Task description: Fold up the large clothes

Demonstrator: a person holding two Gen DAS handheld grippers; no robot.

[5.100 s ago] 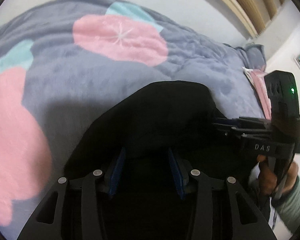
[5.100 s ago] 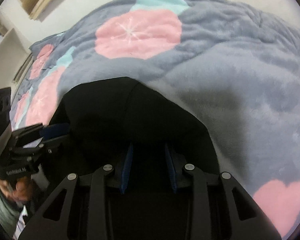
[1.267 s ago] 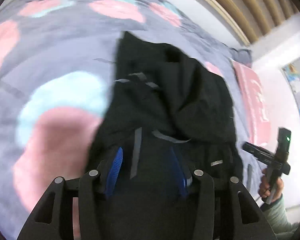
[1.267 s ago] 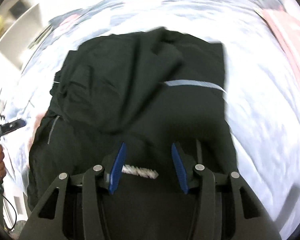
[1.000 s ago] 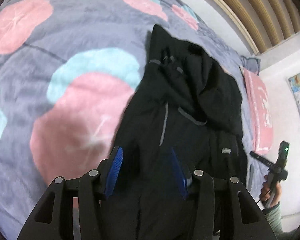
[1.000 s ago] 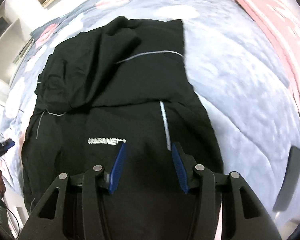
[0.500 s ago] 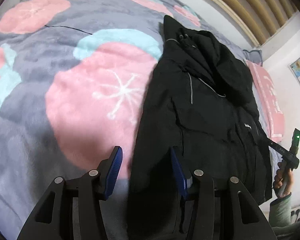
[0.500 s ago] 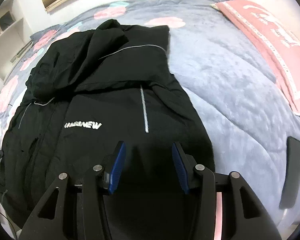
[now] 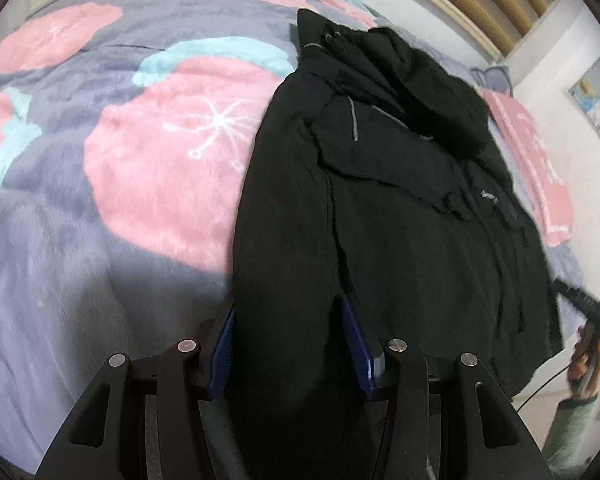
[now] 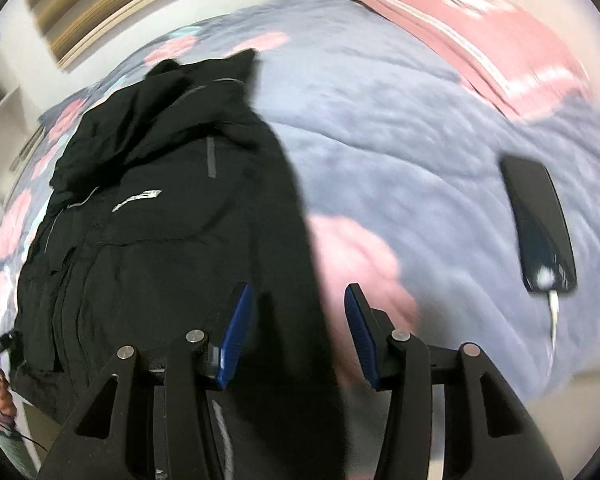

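The big black hooded jacket [image 9: 400, 208] lies spread lengthwise on the bed, hood bunched up at the far end, thin grey reflective stripes across the chest, and in the right wrist view a small white logo on the chest panel of the jacket [image 10: 172, 216]. It rests on a plush grey blanket with large pink and mint-green round patches [image 9: 112, 184]; one big pink patch with a white starburst sits just beside the jacket's left edge.

The left gripper [image 9: 288, 336] is low at the near hem, its blue-padded fingers spread wide on either side of a band of black cloth. The fabric runs between the pads, but they are not pinched on it. The right gripper [image 10: 296, 332] is also parted wide, over the jacket's right edge: the left pad is over black cloth, the right pad over the blanket [image 10: 420, 184], gripping nothing.

In the left wrist view the right gripper shows at the far right edge, small and blurred, in the person's hand [image 9: 590, 358], with a green light on it.

Further out on the blanket lies a flat black phone with a white cable plugged into its near end [image 10: 540, 224], well apart from the jacket. Beyond it, a pink pillow with white lettering [image 10: 480, 28] sits at the head of the bed. A wooden slatted headboard [image 9: 496, 4] runs behind.
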